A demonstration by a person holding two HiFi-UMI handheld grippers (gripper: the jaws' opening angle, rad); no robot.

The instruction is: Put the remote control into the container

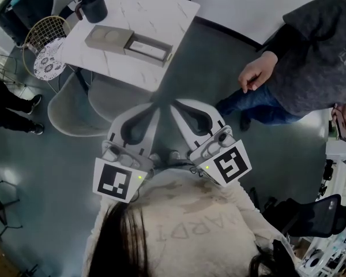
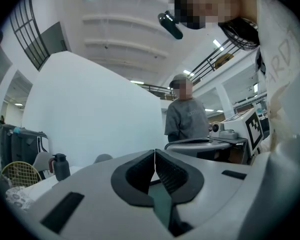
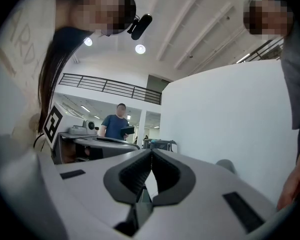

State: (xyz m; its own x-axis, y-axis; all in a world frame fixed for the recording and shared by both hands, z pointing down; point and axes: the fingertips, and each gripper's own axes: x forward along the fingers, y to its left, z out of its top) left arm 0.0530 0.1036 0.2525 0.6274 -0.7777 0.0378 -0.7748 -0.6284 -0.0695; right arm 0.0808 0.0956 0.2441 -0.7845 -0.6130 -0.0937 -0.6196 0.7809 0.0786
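On the white marble table [image 1: 161,16] lies a grey-beige box container [image 1: 108,38] with its inner tray [image 1: 151,51] slid out to the right. A pale long thing lies in the tray; I cannot tell whether it is the remote control. My left gripper [image 1: 153,107] and right gripper [image 1: 176,104] are held side by side near my chest, well short of the table, with their tips towards it. Both are shut with nothing between the pads. The left gripper [image 2: 154,156] shows ribbed pads pressed together, and so does the right gripper [image 3: 151,156].
A dark jug [image 1: 94,4] stands at the table's far left corner. A wire-backed chair [image 1: 46,30] and grey chairs [image 1: 75,105] stand to the left of the table. A person in a grey hoodie [image 1: 311,56] stands to the right. Another person's legs [image 1: 11,105] are at the left edge.
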